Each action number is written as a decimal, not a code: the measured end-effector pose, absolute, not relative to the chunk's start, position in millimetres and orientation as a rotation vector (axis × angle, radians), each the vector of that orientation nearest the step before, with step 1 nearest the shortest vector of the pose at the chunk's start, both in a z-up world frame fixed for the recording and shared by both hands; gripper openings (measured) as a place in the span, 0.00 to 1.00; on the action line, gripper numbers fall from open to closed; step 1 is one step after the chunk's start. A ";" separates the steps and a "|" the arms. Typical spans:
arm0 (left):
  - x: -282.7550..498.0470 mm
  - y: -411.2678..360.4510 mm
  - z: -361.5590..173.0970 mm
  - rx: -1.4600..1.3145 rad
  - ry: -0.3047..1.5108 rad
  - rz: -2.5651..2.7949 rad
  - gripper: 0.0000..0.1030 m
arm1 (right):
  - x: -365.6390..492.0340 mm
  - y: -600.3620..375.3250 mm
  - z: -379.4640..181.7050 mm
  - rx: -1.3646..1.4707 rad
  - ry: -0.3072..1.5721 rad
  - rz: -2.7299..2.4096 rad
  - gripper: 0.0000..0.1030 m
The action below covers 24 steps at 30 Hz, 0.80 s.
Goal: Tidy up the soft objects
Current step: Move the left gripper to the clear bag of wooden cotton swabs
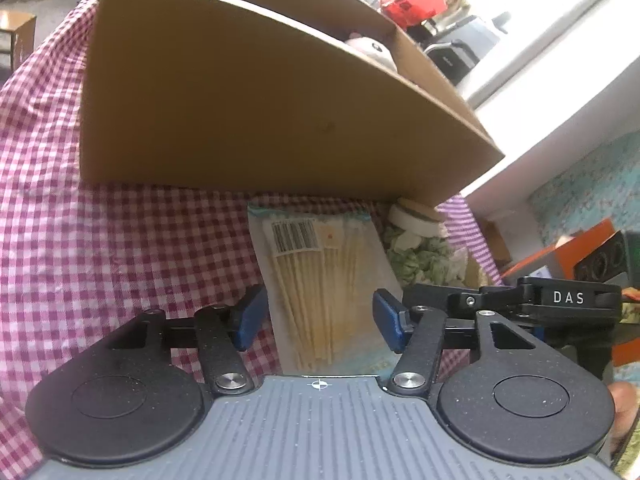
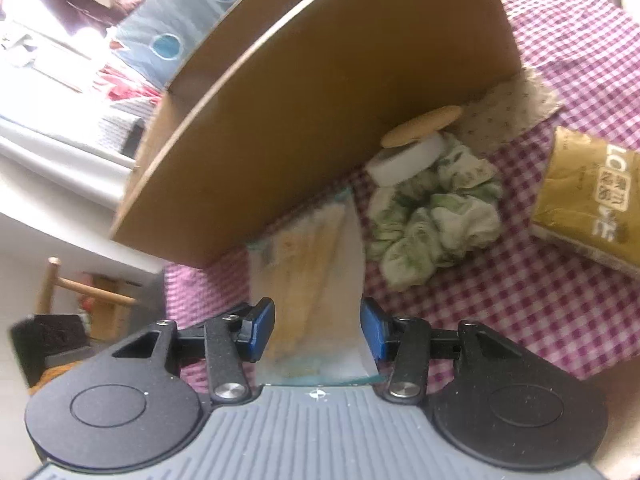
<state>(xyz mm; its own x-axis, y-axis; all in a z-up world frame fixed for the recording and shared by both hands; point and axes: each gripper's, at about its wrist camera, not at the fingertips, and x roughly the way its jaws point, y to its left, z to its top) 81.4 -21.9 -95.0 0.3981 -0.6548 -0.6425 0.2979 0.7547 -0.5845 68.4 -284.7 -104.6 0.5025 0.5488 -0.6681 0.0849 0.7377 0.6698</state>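
While my left claw [image 1: 316, 318] and right claw [image 2: 318, 330] both stand apart astride the clear plastic packet of pale sticks [image 1: 320, 280] lying against the brown cardboard box [image 1: 240, 92], I should squeeze evenly before lifting.

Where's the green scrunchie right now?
In both wrist views the green scrunchie lies on the checked cloth, right of the swab packet, under the white puff by the cardboard box.
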 end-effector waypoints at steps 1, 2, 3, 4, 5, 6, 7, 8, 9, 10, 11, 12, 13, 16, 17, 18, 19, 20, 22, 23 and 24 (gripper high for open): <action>80.4 -18.3 -93.5 -0.422 0.986 -0.628 0.56 | 67.9 -285.3 -103.6 0.716 1.022 0.319 0.49; 79.2 -14.5 -93.0 -0.438 0.982 -0.632 0.56 | 67.9 -285.1 -103.6 0.719 1.021 0.326 0.49; 78.3 -10.3 -92.3 -0.459 0.981 -0.636 0.56 | 67.9 -285.1 -104.6 0.724 1.021 0.329 0.49; 77.7 -5.6 -91.8 -0.481 0.984 -0.642 0.56 | 68.8 -284.4 -106.1 0.731 1.024 0.331 0.49; 76.8 -1.0 -92.3 -0.512 0.986 -0.652 0.56 | 69.6 -284.4 -108.0 0.739 1.028 0.332 0.49; 75.7 4.4 -91.9 -0.537 0.985 -0.660 0.56 | 70.4 -284.2 -110.2 0.746 1.034 0.331 0.48; 74.6 8.8 -91.9 -0.567 0.981 -0.669 0.56 | 72.1 -284.6 -112.1 0.751 1.038 0.333 0.48; 73.8 12.5 -92.4 -0.590 0.981 -0.678 0.56 | 73.9 -283.0 -113.6 0.754 1.041 0.336 0.47; 73.2 16.0 -93.2 -0.612 0.979 -0.682 0.56 | 75.2 -282.1 -115.0 0.755 1.045 0.339 0.46; 72.8 19.9 -94.2 -0.631 0.978 -0.685 0.56 | 76.1 -280.6 -116.1 0.754 1.050 0.341 0.45; 72.9 23.2 -95.6 -0.652 0.980 -0.689 0.56 | 77.0 -279.1 -116.8 0.754 1.050 0.345 0.45; 73.2 25.0 -97.4 -0.661 0.986 -0.688 0.56 | 77.9 -277.6 -117.2 0.752 1.050 0.348 0.44; 73.4 26.8 -98.7 -0.663 0.992 -0.682 0.56 | 78.7 -275.8 -117.6 0.748 1.049 0.351 0.43; 71.6 31.0 -99.1 -0.607 1.010 -0.649 0.54 | 79.7 -272.7 -116.8 0.747 1.048 0.368 0.41; 70.8 30.1 -98.6 -0.588 1.007 -0.651 0.54 | 80.9 -269.2 -116.3 0.739 1.047 0.367 0.41; 69.6 28.6 -97.5 -0.562 1.002 -0.650 0.54 | 81.6 -267.5 -116.3 0.731 1.047 0.365 0.41; 68.9 26.4 -96.6 -0.531 0.999 -0.641 0.52 | 82.0 -266.5 -116.4 0.724 1.046 0.363 0.40; 66.9 23.6 -95.1 -0.486 0.994 -0.632 0.51 | 82.7 -265.1 -116.4 0.716 1.045 0.360 0.39; 64.3 18.1 -92.7 -0.423 0.991 -0.616 0.47 | 83.5 -262.6 -116.0 0.709 1.044 0.359 0.38; 62.3 16.0 -92.1 -0.397 0.988 -0.610 0.47 | 83.3 -261.8 -115.4 0.703 1.041 0.360 0.37; 60.0 14.2 -90.9 -0.369 0.978 -0.608 0.46 | 82.9 -259.7 -113.8 0.690 1.034 0.362 0.32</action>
<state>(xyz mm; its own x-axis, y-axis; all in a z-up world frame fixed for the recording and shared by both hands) 60.0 14.2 -90.9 0.4140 -0.6298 -0.6572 0.3105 0.7764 -0.5485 82.9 -259.7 -113.8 0.4787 0.5790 -0.6600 0.0405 0.7364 0.6754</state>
